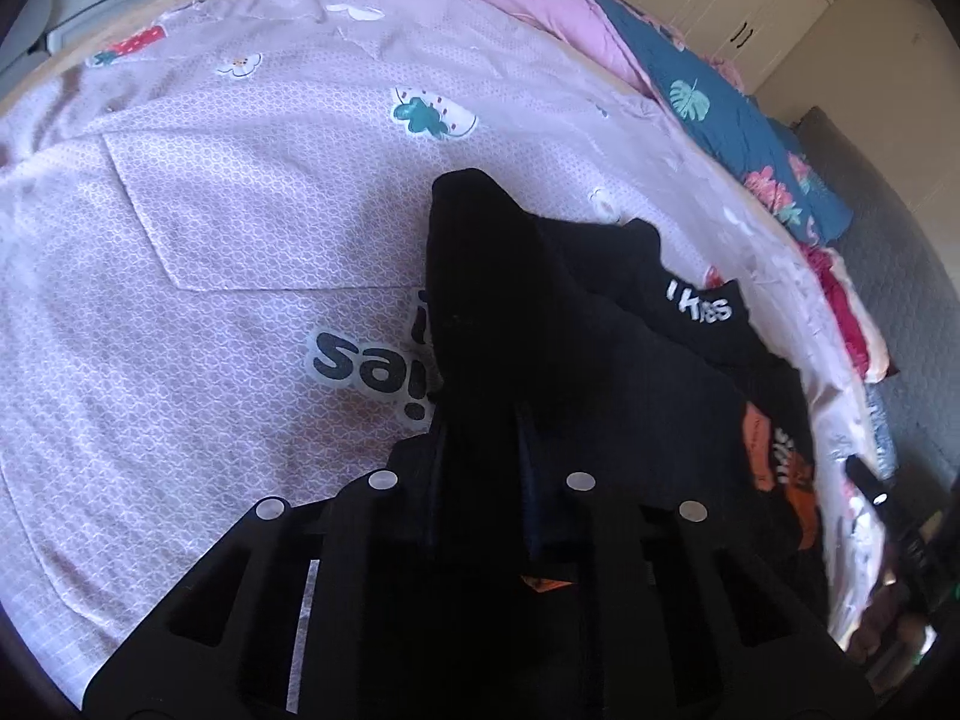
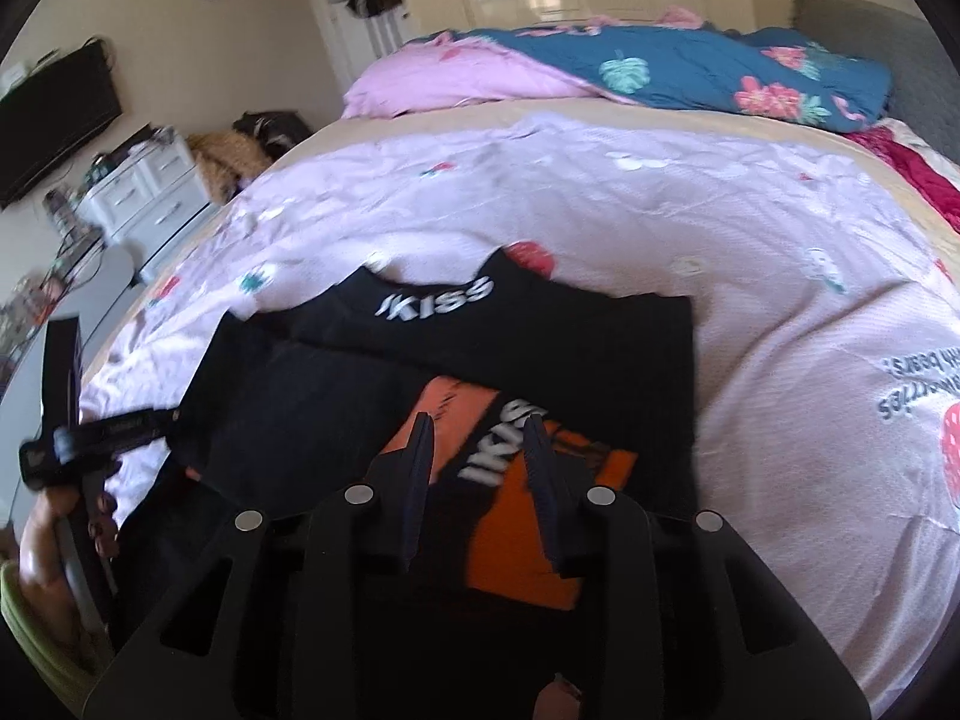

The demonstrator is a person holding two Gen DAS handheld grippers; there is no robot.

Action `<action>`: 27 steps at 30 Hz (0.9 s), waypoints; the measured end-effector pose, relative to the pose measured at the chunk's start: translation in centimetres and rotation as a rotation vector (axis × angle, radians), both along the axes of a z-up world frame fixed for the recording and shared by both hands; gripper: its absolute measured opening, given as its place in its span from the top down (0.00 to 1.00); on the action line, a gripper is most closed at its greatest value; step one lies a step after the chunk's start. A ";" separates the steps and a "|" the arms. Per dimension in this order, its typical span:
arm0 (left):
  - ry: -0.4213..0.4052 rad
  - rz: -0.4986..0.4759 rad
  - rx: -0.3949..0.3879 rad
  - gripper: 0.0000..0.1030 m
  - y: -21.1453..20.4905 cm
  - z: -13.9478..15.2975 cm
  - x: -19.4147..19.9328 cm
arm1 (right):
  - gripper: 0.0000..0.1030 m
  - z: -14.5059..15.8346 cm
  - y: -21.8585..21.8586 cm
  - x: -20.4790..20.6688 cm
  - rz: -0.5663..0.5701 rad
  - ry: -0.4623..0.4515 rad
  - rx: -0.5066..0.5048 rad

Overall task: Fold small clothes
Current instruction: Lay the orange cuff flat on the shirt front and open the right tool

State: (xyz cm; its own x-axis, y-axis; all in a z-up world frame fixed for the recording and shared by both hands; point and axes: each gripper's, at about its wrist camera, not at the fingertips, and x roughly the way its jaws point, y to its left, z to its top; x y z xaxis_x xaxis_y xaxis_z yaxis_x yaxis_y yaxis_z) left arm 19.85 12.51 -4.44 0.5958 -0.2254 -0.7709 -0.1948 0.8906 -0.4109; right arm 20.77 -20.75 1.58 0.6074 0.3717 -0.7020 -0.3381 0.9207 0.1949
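A black T-shirt [image 2: 540, 336] with white "KISS" lettering and an orange print [image 2: 522, 540] lies on the pink patterned bedsheet [image 2: 780, 330], partly folded over itself. In the left wrist view my left gripper [image 1: 486, 420] is shut on a bunched edge of the black T-shirt [image 1: 660, 390], and the cloth humps up out of the jaws. My right gripper [image 2: 480, 450] hovers over the orange print with its fingers [image 2: 420, 462] apart and nothing pinched between them. In the right wrist view the left gripper's body [image 2: 120, 426] reaches the shirt's left edge, held by a person's hand [image 2: 54, 516].
A blue floral quilt [image 2: 690, 72] and a pink blanket [image 2: 456, 84] are piled at the far end of the bed. Red cloth [image 2: 912, 168] lies at the right by the grey headboard [image 2: 870, 30]. White drawers [image 2: 150, 192] and a television [image 2: 54, 114] stand off the bed's left side.
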 end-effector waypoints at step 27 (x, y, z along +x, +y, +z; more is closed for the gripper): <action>-0.025 -0.015 0.118 0.86 -0.5 1.8 -1.4 | 0.44 -2.7 3.2 -1.1 0.088 0.092 -0.056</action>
State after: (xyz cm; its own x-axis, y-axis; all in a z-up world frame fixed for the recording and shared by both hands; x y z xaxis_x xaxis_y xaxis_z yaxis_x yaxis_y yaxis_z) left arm 18.48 12.03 -2.63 0.6125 -0.1431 -0.7774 -0.1722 0.9357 -0.3079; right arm 19.71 -17.58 -1.11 0.5063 0.3792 -0.7745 -0.4011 0.8986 0.1778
